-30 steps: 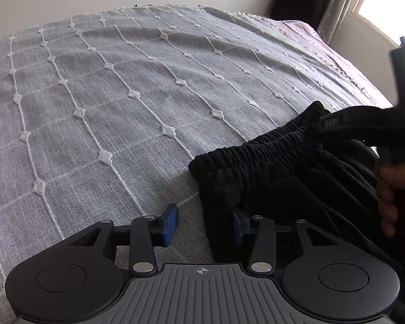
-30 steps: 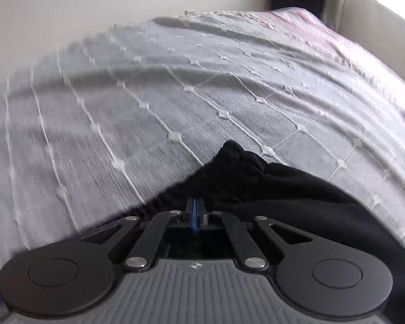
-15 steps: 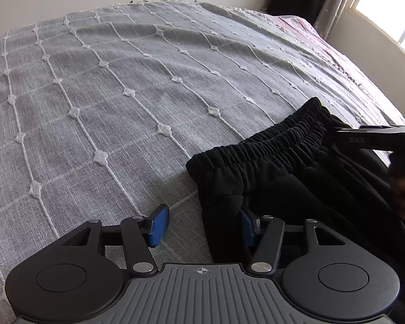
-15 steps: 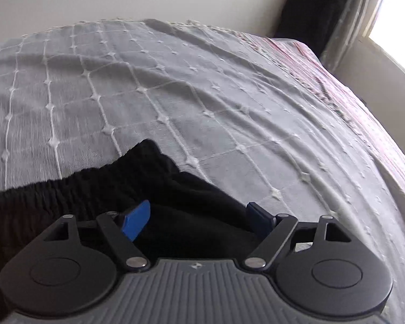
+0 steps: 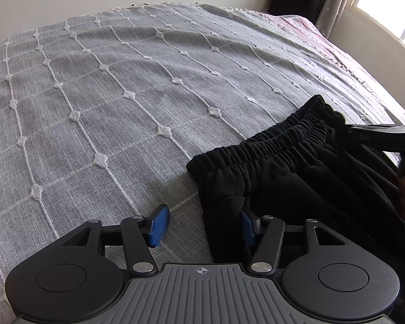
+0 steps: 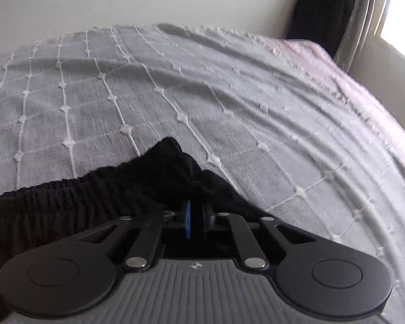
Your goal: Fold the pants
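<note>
Black pants (image 5: 297,178) with a gathered elastic waistband lie on the grey bed at the lower right of the left wrist view. My left gripper (image 5: 202,226) is open, its blue pads on either side of the pants' left edge near the waistband corner. In the right wrist view the pants (image 6: 100,202) fill the lower left, and my right gripper (image 6: 196,217) is shut on the pants at the right end of the waistband. The right gripper also shows at the right edge of the left wrist view (image 5: 375,135).
A grey bedspread (image 5: 121,108) with a white stitched diamond pattern covers the bed. A white wall runs behind it. A dark curtain (image 6: 324,8) and a bright window (image 5: 391,5) stand at the far right beyond the bed's edge.
My right gripper, shut a second ago, opened half a second ago and has closed again on the waistband's right end. My left gripper has opened wider beside the pants' left edge.
</note>
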Tool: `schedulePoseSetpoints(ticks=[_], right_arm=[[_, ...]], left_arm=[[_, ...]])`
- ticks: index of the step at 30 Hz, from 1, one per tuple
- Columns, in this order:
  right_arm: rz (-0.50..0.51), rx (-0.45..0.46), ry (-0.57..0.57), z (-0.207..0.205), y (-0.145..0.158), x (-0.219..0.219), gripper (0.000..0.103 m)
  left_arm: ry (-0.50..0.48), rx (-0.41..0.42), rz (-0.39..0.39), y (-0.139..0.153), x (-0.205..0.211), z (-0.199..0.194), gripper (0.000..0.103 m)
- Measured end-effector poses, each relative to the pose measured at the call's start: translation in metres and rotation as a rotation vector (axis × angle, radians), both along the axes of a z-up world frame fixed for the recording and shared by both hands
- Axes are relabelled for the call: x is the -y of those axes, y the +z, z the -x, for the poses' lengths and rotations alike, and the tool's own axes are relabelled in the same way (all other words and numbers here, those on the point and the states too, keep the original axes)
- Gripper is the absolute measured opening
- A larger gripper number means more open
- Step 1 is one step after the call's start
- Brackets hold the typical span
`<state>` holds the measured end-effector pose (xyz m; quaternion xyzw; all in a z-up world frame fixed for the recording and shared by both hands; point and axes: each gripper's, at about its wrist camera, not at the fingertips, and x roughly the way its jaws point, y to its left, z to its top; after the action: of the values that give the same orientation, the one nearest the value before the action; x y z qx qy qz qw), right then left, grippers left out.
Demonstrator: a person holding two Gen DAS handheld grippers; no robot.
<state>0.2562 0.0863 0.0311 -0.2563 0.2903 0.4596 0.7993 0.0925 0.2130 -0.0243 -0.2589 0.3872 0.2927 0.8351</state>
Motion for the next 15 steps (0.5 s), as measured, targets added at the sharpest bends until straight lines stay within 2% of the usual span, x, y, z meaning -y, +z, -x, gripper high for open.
schedulePoseSetpoints(ticks=[5,11,13,15], right_arm=[[-0.072,0.057,0.053,0.027,0.038,0.034,0.02],[-0.115,0.142,0.101,0.091,0.074,0.075,0.02],[-0.123,0.158,0.096,0.11,0.078,0.083,0.02],[-0.132,0.167,0.058,0.127,0.08,0.088,0.02]], left_arm=[[0.001,0.0,-0.003,0.0,0.001,0.0,0.055],[0.014,0.028,0.024,0.004,-0.004,0.005,0.06],[0.056,0.073,0.027,0.01,-0.007,0.017,0.073],[0.07,0.12,0.03,0.016,-0.009,0.028,0.075]])
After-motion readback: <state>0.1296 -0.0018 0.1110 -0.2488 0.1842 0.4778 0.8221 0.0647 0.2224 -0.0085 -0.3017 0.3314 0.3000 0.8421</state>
